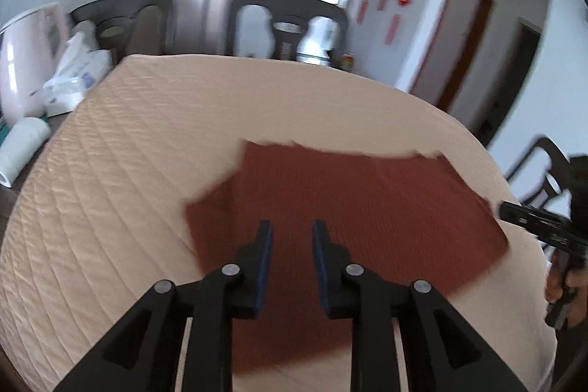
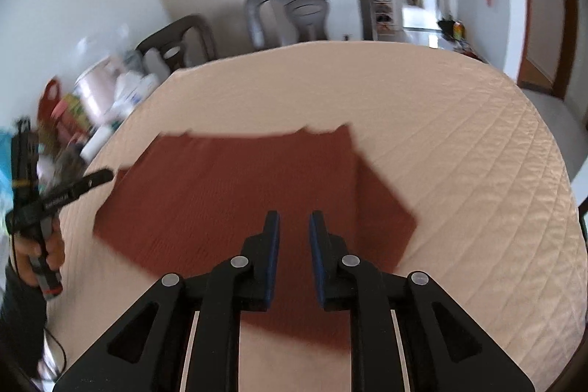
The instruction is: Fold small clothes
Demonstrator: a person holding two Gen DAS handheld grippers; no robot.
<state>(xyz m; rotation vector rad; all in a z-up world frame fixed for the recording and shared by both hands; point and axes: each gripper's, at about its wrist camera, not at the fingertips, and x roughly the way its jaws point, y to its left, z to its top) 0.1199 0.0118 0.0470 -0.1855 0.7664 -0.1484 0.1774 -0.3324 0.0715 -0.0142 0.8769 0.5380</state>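
A rust-red small garment point(image 1: 352, 204) lies flat on the peach quilted cover point(image 1: 121, 179), its far edge straight and one sleeve sticking out at the left. My left gripper point(image 1: 292, 234) hovers above the garment's near part, jaws slightly apart with nothing between the blue pads. In the right wrist view the same garment point(image 2: 228, 193) spreads out, a sleeve pointing right. My right gripper point(image 2: 294, 225) hangs over it, open a little and empty. Each view catches the other gripper at its edge: the right one point(image 1: 533, 219) and the left one point(image 2: 73, 190), held by a hand.
The quilted cover point(image 2: 459, 153) drapes a table. Tissue packs point(image 1: 77, 76), a white cup point(image 1: 22, 146) and a pink pot point(image 1: 22, 61) crowd the far left. Dark chairs point(image 1: 286, 21) stand behind the table, another chair point(image 1: 547, 171) at the right. A cable point(image 2: 55, 348) trails by the sleeve.
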